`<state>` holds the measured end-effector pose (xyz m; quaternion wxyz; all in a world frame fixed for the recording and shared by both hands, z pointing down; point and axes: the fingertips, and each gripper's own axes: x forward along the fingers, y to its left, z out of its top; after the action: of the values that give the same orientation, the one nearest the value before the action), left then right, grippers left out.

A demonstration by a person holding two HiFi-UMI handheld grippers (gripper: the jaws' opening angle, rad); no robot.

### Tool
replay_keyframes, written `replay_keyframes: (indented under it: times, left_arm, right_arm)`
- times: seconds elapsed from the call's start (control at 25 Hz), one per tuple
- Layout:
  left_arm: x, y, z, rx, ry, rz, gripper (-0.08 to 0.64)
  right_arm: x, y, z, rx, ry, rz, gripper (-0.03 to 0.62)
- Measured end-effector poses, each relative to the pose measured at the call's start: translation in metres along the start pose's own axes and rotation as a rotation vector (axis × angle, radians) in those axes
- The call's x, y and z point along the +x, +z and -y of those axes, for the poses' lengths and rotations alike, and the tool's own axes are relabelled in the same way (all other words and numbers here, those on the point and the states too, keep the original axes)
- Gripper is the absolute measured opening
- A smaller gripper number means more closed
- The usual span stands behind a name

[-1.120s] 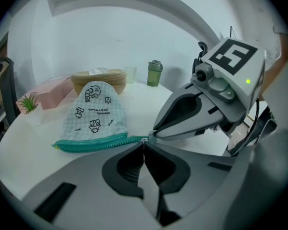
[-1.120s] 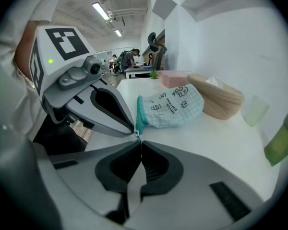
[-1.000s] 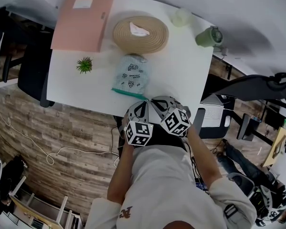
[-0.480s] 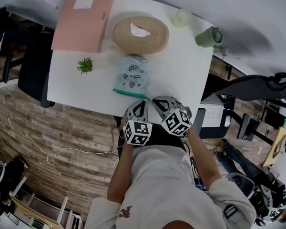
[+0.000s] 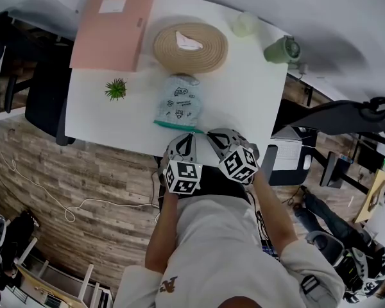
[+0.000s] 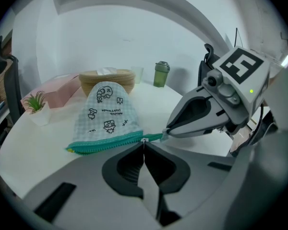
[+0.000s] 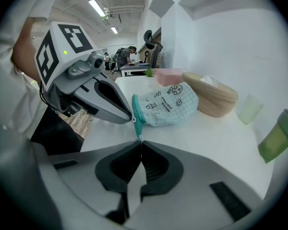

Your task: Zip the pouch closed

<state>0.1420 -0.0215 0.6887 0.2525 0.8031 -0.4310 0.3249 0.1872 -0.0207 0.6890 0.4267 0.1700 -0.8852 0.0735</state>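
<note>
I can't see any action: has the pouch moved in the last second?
No. The pouch lies just as far from the plant, the same way round.

Floor [image 5: 102, 185]: wood-look planks, pale cable [image 5: 67, 215] trailing | Table [image 5: 244, 88]: white top | Wall [image 5: 346, 18]: plain white | Left of table: dark seat [image 5: 42, 101], possibly an office chair | Far room: ceiling strip lights [image 7: 97, 7] lit, more desks [image 7: 134, 71] beyond

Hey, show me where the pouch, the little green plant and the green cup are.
pouch [image 5: 178, 102], head view, middle of its checked cloth.
small plant [image 5: 115, 88], head view, on its leaves.
green cup [image 5: 282, 49], head view, on its top.
</note>
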Motion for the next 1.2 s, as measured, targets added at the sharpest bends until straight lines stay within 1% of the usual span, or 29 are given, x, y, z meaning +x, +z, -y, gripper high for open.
replay_keyframes:
  times: [0.52,1.04,1.2]
  left_arm:
    - [-0.005,-0.002,-0.023,-0.023,0.029,-0.006,0.0]
    - [-0.01,-0.002,-0.032,-0.017,0.016,-0.003,0.0]
    - [-0.011,-0.003,-0.038,-0.027,0.02,-0.008,0.0]
  right_arm:
    - [0.003,-0.001,0.006,0.023,-0.025,-0.019,0.003]
    - [0.004,0.001,0.006,0.047,-0.049,-0.029,0.003]
    - [0.004,0.0,0.006,0.055,-0.06,-0.042,0.003]
